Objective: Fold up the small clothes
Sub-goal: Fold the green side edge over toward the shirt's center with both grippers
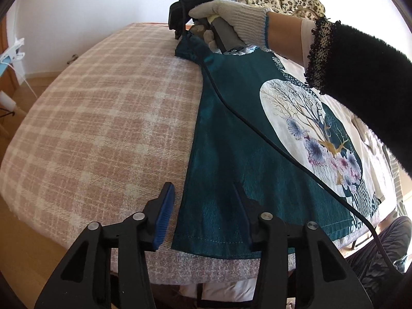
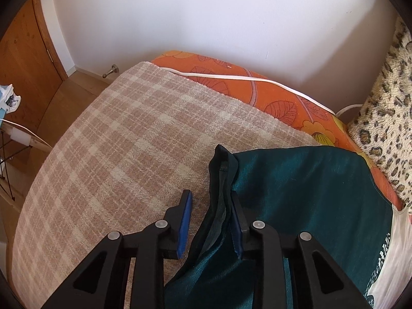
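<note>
A small teal garment (image 1: 231, 134) with a white round tree-and-flower print lies flat on the pink plaid blanket (image 1: 103, 118). My left gripper (image 1: 203, 206) is open over its near hem corner, fingers either side of the left edge. My right gripper (image 1: 180, 29), held by a gloved hand, is at the garment's far corner. In the right wrist view the right gripper (image 2: 209, 221) is open, and a raised fold of the teal fabric (image 2: 219, 180) stands between its fingers, against the right pad.
The blanket (image 2: 116, 141) covers an orange floral sheet (image 2: 257, 90) with a white cord on it. A leopard-print cushion (image 2: 386, 118) sits at the right. A black cable (image 1: 257, 128) crosses the garment. Wooden floor and a door are at the left.
</note>
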